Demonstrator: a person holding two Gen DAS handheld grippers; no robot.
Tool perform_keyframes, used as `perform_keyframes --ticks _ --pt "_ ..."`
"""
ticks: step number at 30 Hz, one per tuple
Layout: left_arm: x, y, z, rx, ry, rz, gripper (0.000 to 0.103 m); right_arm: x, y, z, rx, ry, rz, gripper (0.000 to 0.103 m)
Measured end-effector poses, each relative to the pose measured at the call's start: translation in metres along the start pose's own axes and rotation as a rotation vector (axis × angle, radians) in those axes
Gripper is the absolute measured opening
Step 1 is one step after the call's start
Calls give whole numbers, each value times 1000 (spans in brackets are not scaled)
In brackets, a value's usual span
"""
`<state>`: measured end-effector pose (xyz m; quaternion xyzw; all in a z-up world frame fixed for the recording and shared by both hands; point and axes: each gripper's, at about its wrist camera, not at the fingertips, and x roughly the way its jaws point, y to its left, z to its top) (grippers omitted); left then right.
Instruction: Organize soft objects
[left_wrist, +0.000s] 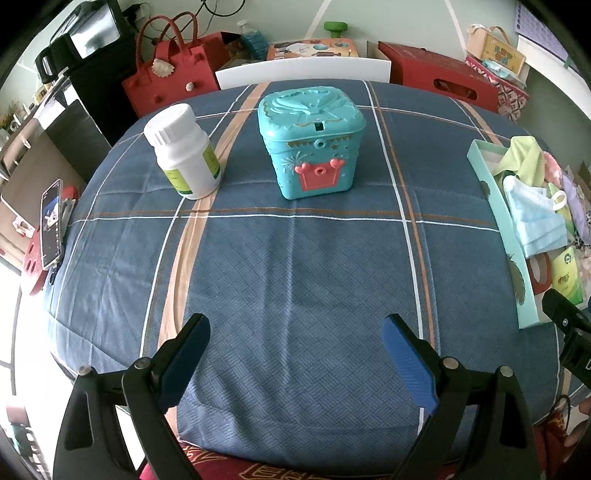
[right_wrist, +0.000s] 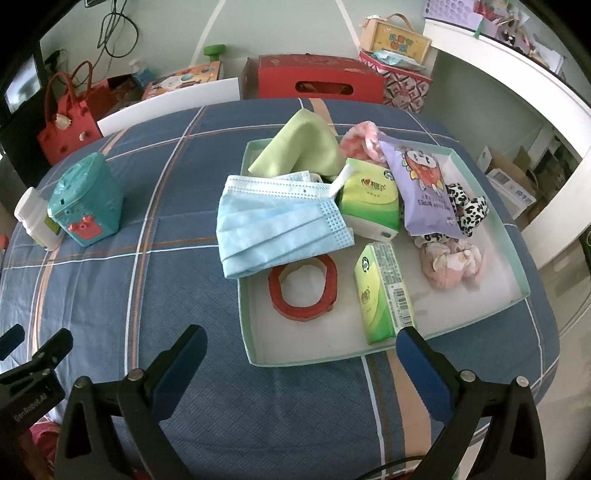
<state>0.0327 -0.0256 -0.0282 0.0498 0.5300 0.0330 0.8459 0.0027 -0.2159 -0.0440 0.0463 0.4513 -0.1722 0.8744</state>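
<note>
A shallow mint-edged tray (right_wrist: 255, 354) on the blue plaid tablecloth holds soft things: a blue face mask (right_wrist: 273, 229) hanging over its left wall, a green cloth (right_wrist: 299, 149), a green tissue pack (right_wrist: 384, 291), a second green pack (right_wrist: 369, 199), purple baby wipes (right_wrist: 424, 184), a pink puff (right_wrist: 360, 142), a leopard scrunchie (right_wrist: 467, 206), a pink scrunchie (right_wrist: 452, 264) and a red ring (right_wrist: 303, 288). My right gripper (right_wrist: 301, 341) stands open just before the tray's near edge. My left gripper (left_wrist: 295, 332) is open over bare cloth; the tray (left_wrist: 524, 310) lies to its right.
A teal lidded toy box (left_wrist: 310, 144) and a white pill bottle (left_wrist: 183, 155) stand at the table's far side. A phone (left_wrist: 51, 225) sits at the left edge. Red bags and boxes crowd the wall behind; a white shelf (right_wrist: 517, 81) runs along the right.
</note>
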Motion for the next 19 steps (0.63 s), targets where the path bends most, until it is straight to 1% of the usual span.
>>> perform_keyframes --ticks 19 --pt "1 1 -1 2 -3 -5 94 3 -2 0 5 14 0 103"
